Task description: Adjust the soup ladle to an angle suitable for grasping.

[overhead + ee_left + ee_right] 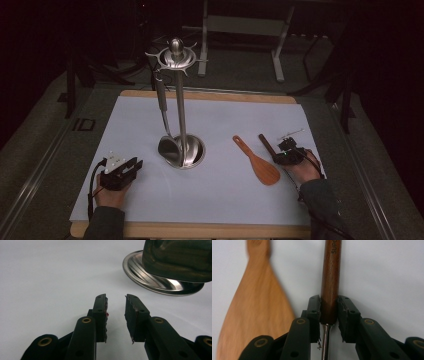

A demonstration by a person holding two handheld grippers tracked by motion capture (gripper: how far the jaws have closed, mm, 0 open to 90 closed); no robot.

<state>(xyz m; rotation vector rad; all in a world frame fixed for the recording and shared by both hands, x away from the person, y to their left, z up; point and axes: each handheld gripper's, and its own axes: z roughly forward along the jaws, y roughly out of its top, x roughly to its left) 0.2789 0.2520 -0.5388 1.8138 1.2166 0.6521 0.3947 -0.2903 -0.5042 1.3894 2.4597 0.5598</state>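
Jaws on the right gripper (pixel 329 312) are clamped on a dark wooden handle (pixel 330 277) near the mat's (pixel 225 200) right edge, just beside the wooden spatula (pixel 259 162). Left gripper (pixel 116 312) sits parted over bare mat near the left edge, plenty of room short of the metal stand (pixel 181 125).

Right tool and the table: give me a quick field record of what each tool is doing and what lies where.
right tool: shut on the dark wooden handle, near its metal end
left tool: open, holding nothing, low over the white mat
wooden spatula: flat on the mat, just left of the dark handle
rack: upright on the mat, round steel base
ladle: hanging from the rack top, bowl down by the base
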